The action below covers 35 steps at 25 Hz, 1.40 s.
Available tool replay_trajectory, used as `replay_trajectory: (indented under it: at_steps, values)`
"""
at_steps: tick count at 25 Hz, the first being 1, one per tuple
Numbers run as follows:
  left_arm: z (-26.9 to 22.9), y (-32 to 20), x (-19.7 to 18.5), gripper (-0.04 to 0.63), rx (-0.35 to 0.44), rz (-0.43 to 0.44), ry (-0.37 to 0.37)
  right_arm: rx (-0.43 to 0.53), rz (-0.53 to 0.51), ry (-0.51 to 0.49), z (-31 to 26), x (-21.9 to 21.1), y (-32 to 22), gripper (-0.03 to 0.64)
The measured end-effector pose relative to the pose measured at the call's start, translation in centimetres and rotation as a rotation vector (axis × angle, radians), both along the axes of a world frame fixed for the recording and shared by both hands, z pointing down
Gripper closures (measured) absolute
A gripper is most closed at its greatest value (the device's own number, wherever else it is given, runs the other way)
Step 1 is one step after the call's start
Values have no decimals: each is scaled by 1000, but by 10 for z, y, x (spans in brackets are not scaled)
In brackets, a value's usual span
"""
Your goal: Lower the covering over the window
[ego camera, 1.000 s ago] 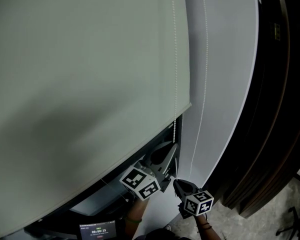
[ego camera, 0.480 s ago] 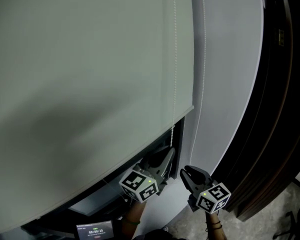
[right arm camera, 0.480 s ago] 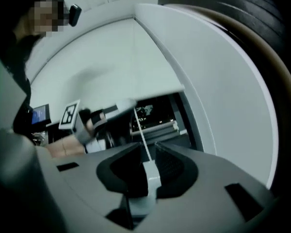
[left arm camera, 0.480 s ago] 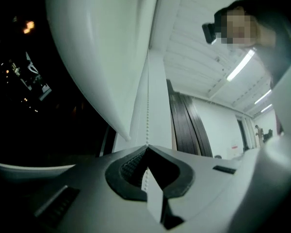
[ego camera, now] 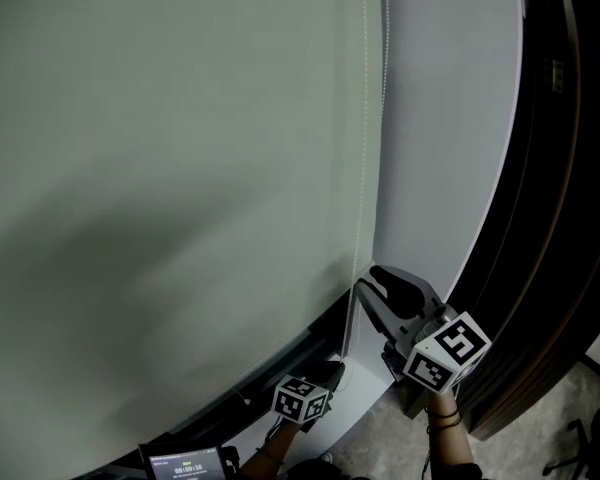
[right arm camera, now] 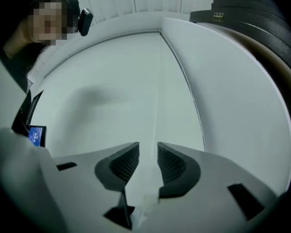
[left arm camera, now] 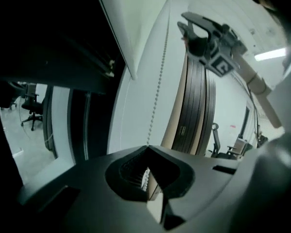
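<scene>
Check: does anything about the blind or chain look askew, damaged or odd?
Nothing stands out: the roller blind hangs flat, and the bead chain runs straight down to the left gripper, shut on it.

Dark right gripper (ego camera: 366,280), black-and-white marker cube (ego camera: 446,352)

A white wall (ego camera: 450,118) fills the upper right of the head view, with dark panels (ego camera: 565,188) along the right edge. Grey floor (ego camera: 572,423) shows in the lower right corner.
</scene>
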<state>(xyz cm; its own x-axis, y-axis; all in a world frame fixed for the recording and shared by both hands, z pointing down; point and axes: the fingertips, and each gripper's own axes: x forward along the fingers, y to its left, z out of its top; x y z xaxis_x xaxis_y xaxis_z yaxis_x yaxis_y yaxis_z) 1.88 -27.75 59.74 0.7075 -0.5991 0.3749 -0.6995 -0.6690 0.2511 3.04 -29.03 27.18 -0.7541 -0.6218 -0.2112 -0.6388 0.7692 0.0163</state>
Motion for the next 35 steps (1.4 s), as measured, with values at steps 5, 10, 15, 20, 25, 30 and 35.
replay_trajectory:
  at_steps: [5, 10, 15, 20, 25, 30, 35]
  values:
    - [49, 12, -6, 594, -94, -4, -79, 4, -16, -44, -17, -16, -13, 515]
    - [53, 14, -5, 594, -103, -3, -79, 50, 48, -66, -27, -23, -16, 517]
    - [54, 15, -4, 594, -117, 1, -83, 22, 84, -82, -24, -18, -24, 595]
    - [77, 35, -8, 592, -121, 61, -139, -6, 151, -79, 5, -12, -27, 598]
    - [40, 29, -20, 584, 5, 6, -67, 21, 200, -82, 6, -5, -22, 600]
    - [-77, 13, -16, 585, 304, -43, 94, -129, 226, 17, 94, -9, -32, 599]
    - [-180, 12, -14, 586, 498, -13, 222, -305, 223, 78, 185, -19, -15, 600]
